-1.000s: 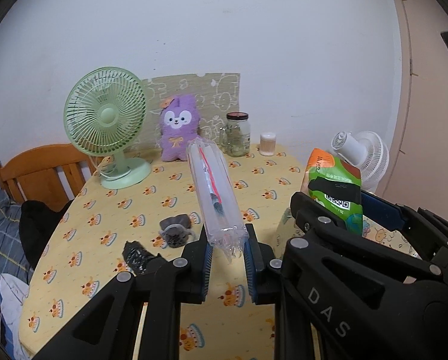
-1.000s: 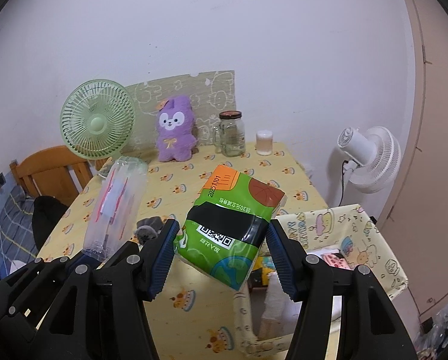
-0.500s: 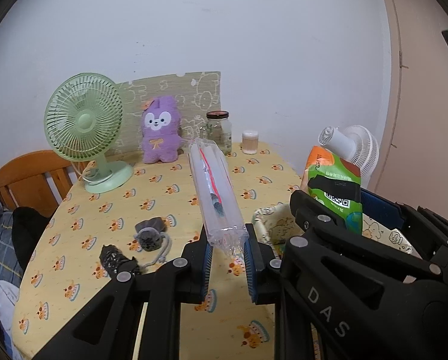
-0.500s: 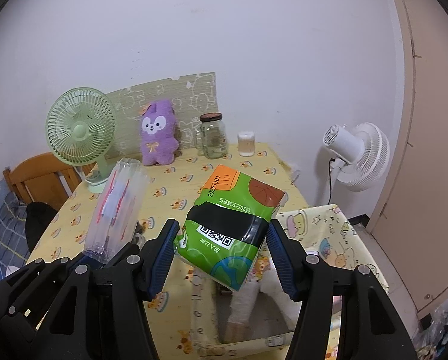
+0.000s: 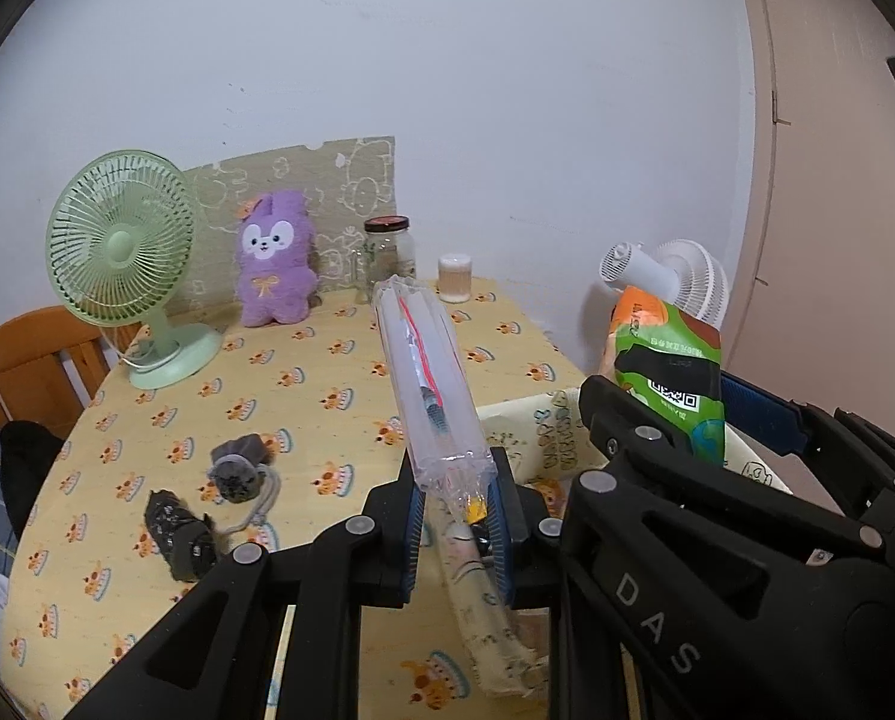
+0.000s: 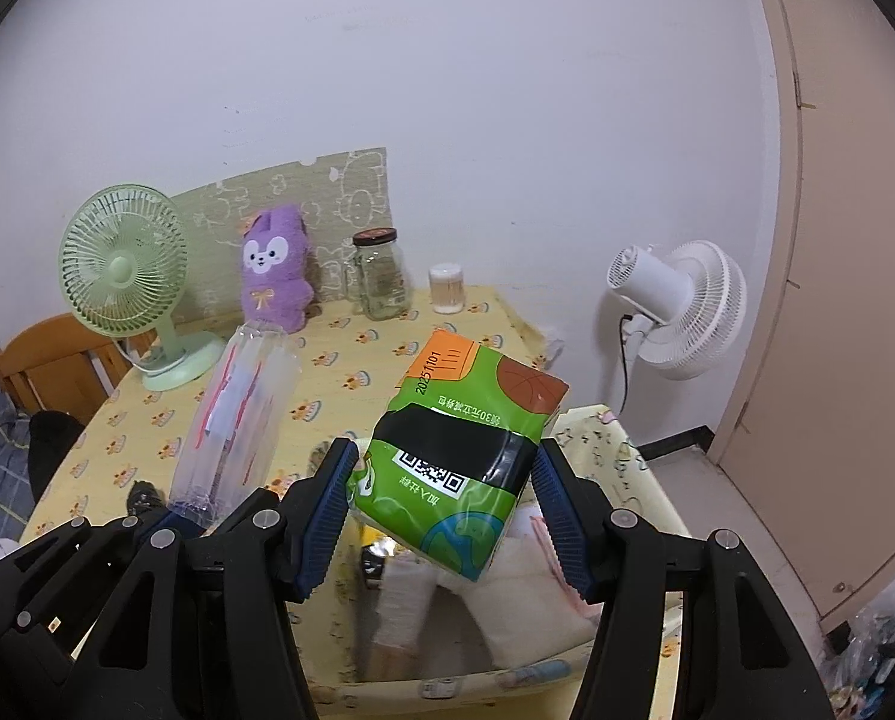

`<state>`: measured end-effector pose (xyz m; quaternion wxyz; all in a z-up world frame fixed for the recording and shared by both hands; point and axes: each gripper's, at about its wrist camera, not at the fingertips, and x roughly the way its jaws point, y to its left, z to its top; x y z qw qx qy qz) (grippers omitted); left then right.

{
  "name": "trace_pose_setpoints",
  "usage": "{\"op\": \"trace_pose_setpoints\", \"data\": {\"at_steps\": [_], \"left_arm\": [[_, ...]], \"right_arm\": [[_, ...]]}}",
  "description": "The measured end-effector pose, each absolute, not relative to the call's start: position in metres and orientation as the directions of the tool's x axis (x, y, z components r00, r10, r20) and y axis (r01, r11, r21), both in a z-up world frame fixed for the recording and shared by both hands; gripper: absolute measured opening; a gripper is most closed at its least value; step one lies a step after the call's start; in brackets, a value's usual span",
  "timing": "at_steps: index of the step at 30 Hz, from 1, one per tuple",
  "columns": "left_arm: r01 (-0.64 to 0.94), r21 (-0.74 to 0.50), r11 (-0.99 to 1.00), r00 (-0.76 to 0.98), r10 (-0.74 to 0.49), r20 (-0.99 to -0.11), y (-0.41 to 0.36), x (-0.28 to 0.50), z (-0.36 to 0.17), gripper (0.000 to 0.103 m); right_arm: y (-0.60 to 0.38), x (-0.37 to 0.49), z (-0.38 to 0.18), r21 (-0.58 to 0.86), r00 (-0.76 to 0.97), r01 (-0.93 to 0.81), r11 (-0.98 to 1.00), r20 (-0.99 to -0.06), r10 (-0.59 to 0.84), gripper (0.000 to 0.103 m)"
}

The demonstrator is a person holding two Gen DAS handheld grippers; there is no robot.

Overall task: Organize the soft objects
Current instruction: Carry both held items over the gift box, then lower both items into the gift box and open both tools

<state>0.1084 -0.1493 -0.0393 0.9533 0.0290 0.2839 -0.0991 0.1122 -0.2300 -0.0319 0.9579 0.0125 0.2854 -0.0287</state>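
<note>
My left gripper (image 5: 454, 516) is shut on a clear inflated air-cushion pouch (image 5: 426, 384) with a pen-like item inside; the pouch also shows in the right wrist view (image 6: 231, 420). My right gripper (image 6: 444, 504) is shut on a green and orange tissue pack (image 6: 465, 450), which also shows in the left wrist view (image 5: 669, 384). Both are held above an open yellow patterned fabric storage box (image 6: 603, 444) beside the table, with soft items inside. A purple plush bunny (image 5: 275, 261) sits at the table's back.
On the yellow tablecloth (image 5: 303, 372) stand a green desk fan (image 5: 123, 264), a glass jar (image 5: 390, 252) and a small white container (image 5: 454, 277). A grey pouch (image 5: 237, 465) and a dark bundle (image 5: 177, 534) lie nearer. A white floor fan (image 6: 681, 306) stands right; a wooden chair (image 5: 33, 354) left.
Both grippers moved back and to the right with their loads, away from the table middle and over the fabric box, which now shows more fully beneath them.
</note>
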Motion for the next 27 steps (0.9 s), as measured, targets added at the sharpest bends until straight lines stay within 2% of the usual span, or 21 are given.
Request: {"op": "trace_pose_setpoints", "data": {"at_steps": [27], "left_arm": [[0.365,-0.019,0.931,0.694,-0.286,-0.661,-0.203,0.132,-0.079,0.018]], "right_arm": [[-0.283,0.118,-0.070,-0.004,0.779,0.179,0.984,-0.610,-0.144,0.063]]}}
